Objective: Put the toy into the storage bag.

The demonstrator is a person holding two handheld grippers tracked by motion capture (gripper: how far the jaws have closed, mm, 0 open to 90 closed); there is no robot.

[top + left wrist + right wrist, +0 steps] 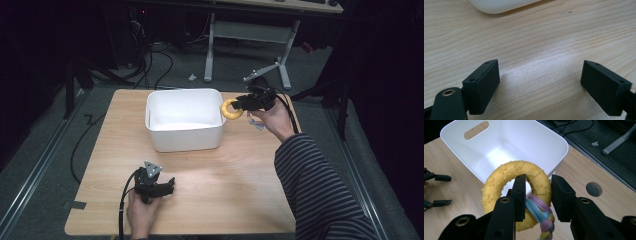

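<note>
A yellow rubber ring toy (231,109) with paw prints hangs in the air just outside the right rim of the white bin (184,136). My right gripper (241,104) is shut on it. In the right gripper view one jaw passes through the hole of the ring toy (499,180) and the other sits outside it, with my right gripper (538,178) clamping the band where a pink and blue braided rope (541,212) is tied. The bin (524,142) looks empty inside. My left gripper (171,186) rests open on the wooden table near its front edge, nothing between its jaws (540,67).
The wooden table (225,180) has bare surface in front of and beside the bin. A grey round cap (594,189) sits in the tabletop near its far edge. Beyond the table are cables and a white desk frame (210,50) on the floor.
</note>
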